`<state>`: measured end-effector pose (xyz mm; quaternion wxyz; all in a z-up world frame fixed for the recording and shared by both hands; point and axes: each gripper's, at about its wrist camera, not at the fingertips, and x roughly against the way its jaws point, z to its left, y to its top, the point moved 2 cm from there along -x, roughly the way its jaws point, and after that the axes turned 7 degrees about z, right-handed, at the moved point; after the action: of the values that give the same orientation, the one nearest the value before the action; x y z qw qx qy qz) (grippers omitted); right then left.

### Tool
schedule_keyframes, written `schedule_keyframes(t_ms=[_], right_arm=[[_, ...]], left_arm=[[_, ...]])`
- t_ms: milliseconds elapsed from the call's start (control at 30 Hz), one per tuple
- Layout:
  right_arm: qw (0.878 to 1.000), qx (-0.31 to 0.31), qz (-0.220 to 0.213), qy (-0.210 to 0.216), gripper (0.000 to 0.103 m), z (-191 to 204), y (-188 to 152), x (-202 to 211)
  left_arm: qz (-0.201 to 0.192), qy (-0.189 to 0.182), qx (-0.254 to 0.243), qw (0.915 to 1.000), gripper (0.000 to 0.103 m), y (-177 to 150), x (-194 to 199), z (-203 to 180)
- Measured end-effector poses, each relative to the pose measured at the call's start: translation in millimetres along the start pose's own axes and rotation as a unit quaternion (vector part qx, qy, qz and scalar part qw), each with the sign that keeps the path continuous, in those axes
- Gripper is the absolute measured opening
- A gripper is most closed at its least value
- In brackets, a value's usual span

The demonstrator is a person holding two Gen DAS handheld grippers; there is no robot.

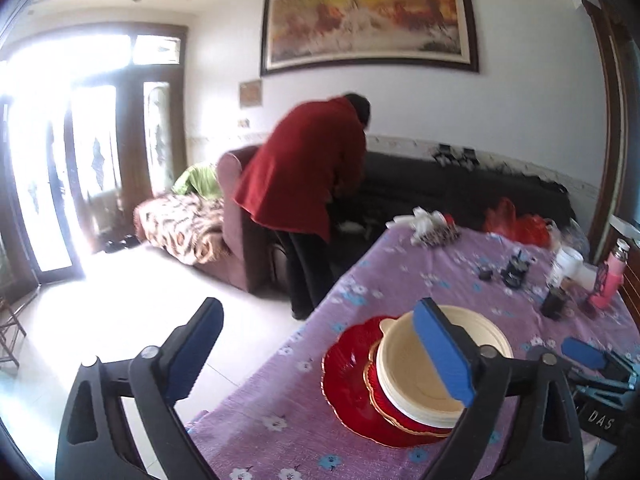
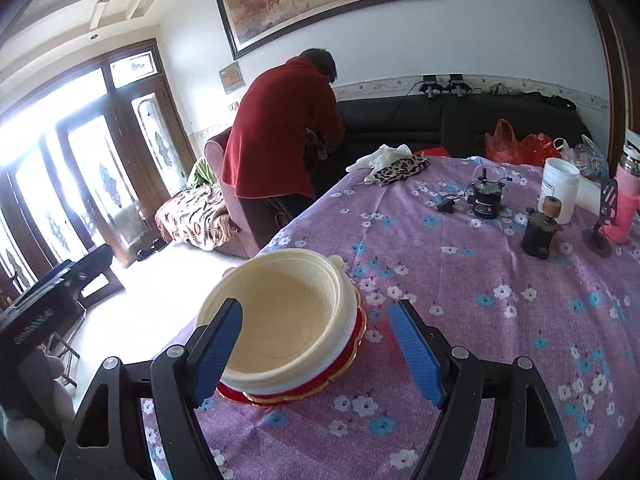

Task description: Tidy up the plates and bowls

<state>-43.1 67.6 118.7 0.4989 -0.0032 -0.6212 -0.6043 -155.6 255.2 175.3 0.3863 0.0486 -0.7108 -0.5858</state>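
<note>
1. Living-room surroundings are shown: a table [image 2: 480, 320] covered by a purple flowered cloth, a dark sofa [image 2: 460, 128] behind it, a framed horse painting [image 1: 368, 20] on the wall and glazed doors [image 1: 80, 180] at the left.
2. A stack is located near the table's left edge, toward the near corner. A cream bowl [image 2: 288, 316] is seated on white bowls, which are seated on a small red plate with a gold rim [image 2: 340, 384].
3. In the left wrist view, a larger red scalloped plate [image 1: 348, 384] is seen lying under the stack, extending toward the table's left edge.
4. The left gripper [image 1: 320, 356] is held with its jaws wide apart. Nothing is gripped. One finger is seen over the floor beyond the table edge; the other is seen in front of the cream bowl.
5. The right gripper [image 2: 316, 352] is held with its jaws wide apart. Nothing is clamped. The left finger overlaps the bowl's near rim in the picture; contact cannot be told. The right finger is clear of the stack, above the cloth.
6. Toward the far right corner are placed a white jar [image 2: 560, 188], a small black motor [image 2: 486, 200], a dark burner [image 2: 540, 232] and a pink flask [image 2: 628, 200].
7. At the far edge lie a leopard-print pouch [image 2: 400, 170] and red plastic bags [image 2: 516, 144].
8. A person in a red coat [image 2: 276, 132] is seen bent over the sofa.
</note>
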Motion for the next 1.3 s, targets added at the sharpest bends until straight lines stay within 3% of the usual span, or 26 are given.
schedule_keyframes(t_ms=[567, 700, 800, 967, 1300], right_arm=[[0.999, 0.033, -0.005, 0.0, 0.089, 14, -46, 12], [0.999, 0.038, -0.005, -0.001, 0.089, 15, -50, 11], [0.999, 0.054, -0.005, -0.003, 0.089, 22, -55, 9], [0.998, 0.063, 0.003, 0.006, 0.089, 30, -61, 4], [0.997, 0.077, 0.021, 0.003, 0.089, 41, -66, -11]], left_arm=[[-0.015, 0.048, -0.011, 0.9987, 0.1, -20, 26, -14], [-0.072, 0.078, -0.012, 0.9942, 0.103, -25, 44, -17], [-0.103, 0.07, -0.006, 0.9922, 0.103, -33, 56, -15], [-0.031, 0.003, -0.027, 0.9992, 0.103, -39, 34, -26], [0.023, 0.007, -0.018, 0.9995, 0.103, -49, 4, -19]])
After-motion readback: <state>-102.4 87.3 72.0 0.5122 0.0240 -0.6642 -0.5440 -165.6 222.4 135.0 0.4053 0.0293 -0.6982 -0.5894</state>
